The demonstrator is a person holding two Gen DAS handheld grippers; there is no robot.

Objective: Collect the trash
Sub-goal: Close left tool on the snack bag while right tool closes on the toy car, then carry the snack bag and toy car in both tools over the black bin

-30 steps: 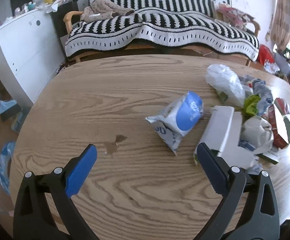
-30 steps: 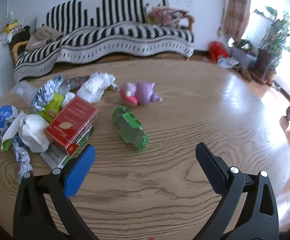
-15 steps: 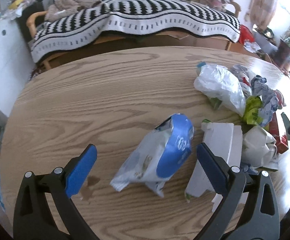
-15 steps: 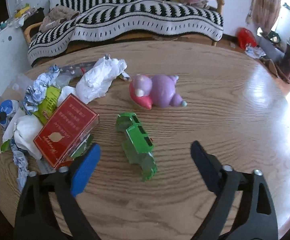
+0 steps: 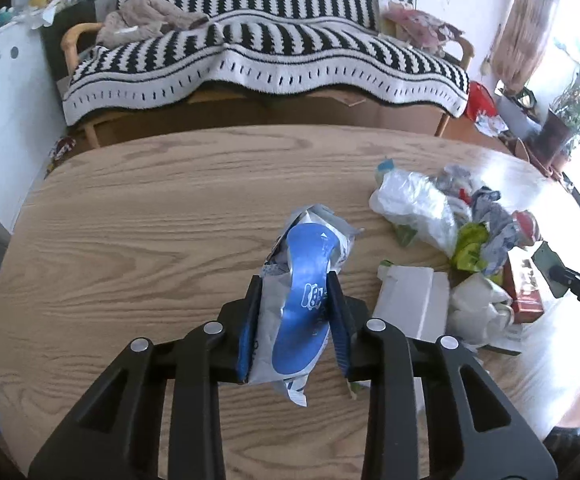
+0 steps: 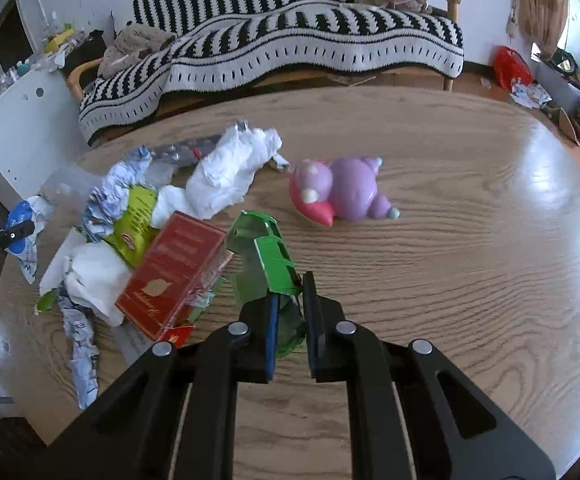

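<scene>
Left claw (image 5: 293,292): jaws have just been closing, now clamped on the blue-and-silver wrapper (image 5: 308,276). Blue pads press its two sides; the crumpled top sticks out past the fingertips, the lower end hangs out beneath the jaws. The wrapper sits toward the middle of the wooden bench (image 5: 138,216), a little to the near side.

Right claw (image 6: 290,300): jaws have just been closing, now narrow and pinched on the near end of the flattened green carton (image 6: 268,256). The rest of the carton runs away from the claw, lying flat on the bench (image 6: 470,280), roughly mid-surface.

Trash heap, left-wrist view, toward the right edge of the bench: clear plastic bag (image 5: 414,204) farthest back, crumpled blue-white paper (image 5: 494,220) and a yellow-green wrapper (image 5: 470,248) beside it, a flat white box (image 5: 410,300) nearest the held wrapper, white crumpled tissue (image 5: 478,312) just right of the box.

Same heap, right-wrist view, on the left half of the bench: red box (image 6: 170,276) just left of the green carton, edges close or touching, cannot tell which. A large wad of white paper (image 6: 230,172) behind it. Purple-and-pink toy (image 6: 342,192) lies on its side beyond the carton, apart from the heap.

Beyond the far edge: sofa under a black-and-white striped blanket (image 5: 266,52).
</scene>
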